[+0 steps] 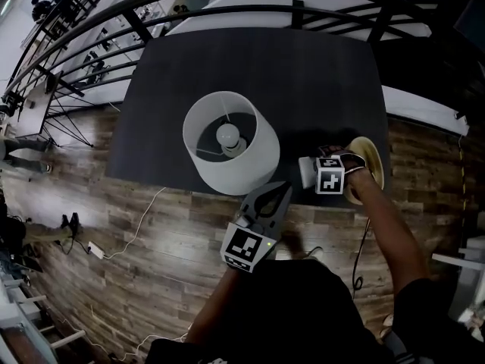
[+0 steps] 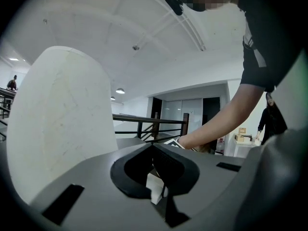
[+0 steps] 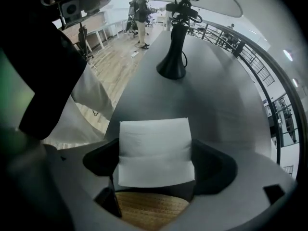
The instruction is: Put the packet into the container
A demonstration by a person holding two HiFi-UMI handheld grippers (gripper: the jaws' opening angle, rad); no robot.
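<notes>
Right gripper point(image 3: 155, 163): jaws spread wide and pointing steeply down, with the white packet point(image 3: 154, 150) between them. The packet spans the gap from jaw to jaw, and no squeeze shows in it. Left gripper point(image 2: 165, 173): jaws together, nothing gripped; a small pale patch below them cannot be identified. In the head view, the right forearm point(image 1: 386, 226) and the gripper it carries cover most of the container point(image 1: 373, 156), leaving only an arc of its tan rim; the right jaws are hidden there. In the right gripper view, the container's woven surface is cut off at the lower edge, directly beneath the packet's near edge; contact between the two cannot be told. The table lamp point(image 1: 231, 146), with a white shade and its bulb visible from above, stands near the table's front edge, left of the right gripper and just beyond the left gripper's tips. Its shade fills the left of the left gripper view. The table point(image 1: 265, 67) is dark grey and matt. Wood-plank floor point(image 1: 151, 233) surrounds it, and a black railing point(image 1: 297, 14) runs behind.
</notes>
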